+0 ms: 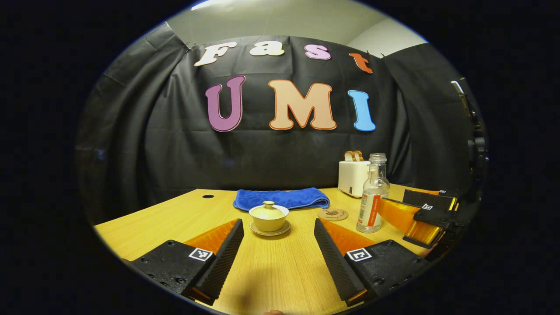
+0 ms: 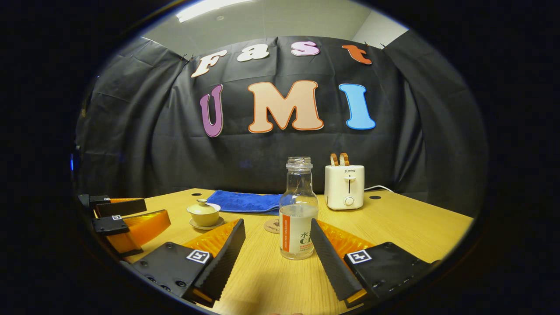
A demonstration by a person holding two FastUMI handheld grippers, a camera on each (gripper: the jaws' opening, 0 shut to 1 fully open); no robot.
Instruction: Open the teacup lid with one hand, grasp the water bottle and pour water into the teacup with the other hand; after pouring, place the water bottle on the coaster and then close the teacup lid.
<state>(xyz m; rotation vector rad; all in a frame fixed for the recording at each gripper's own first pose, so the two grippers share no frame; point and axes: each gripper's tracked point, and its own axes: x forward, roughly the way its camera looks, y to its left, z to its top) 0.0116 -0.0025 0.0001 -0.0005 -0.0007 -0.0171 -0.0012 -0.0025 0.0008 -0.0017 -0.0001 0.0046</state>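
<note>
A pale lidded teacup stands on its saucer on the wooden table, straight ahead of my left gripper, whose fingers stand open just short of it. The clear, uncapped water bottle with an orange-and-white label stands upright, partly filled. My right gripper is open, with the bottle just beyond the gap, near its right finger. A round coaster lies between cup and bottle. The teacup sits left in the right gripper view, with the left gripper beside it. The right gripper appears at the right of the left gripper view.
A folded blue cloth lies behind the teacup. A white toaster with toast in it stands at the back right, its cord trailing off. Two cable holes mark the tabletop. Bare wood stretches to the right of the bottle.
</note>
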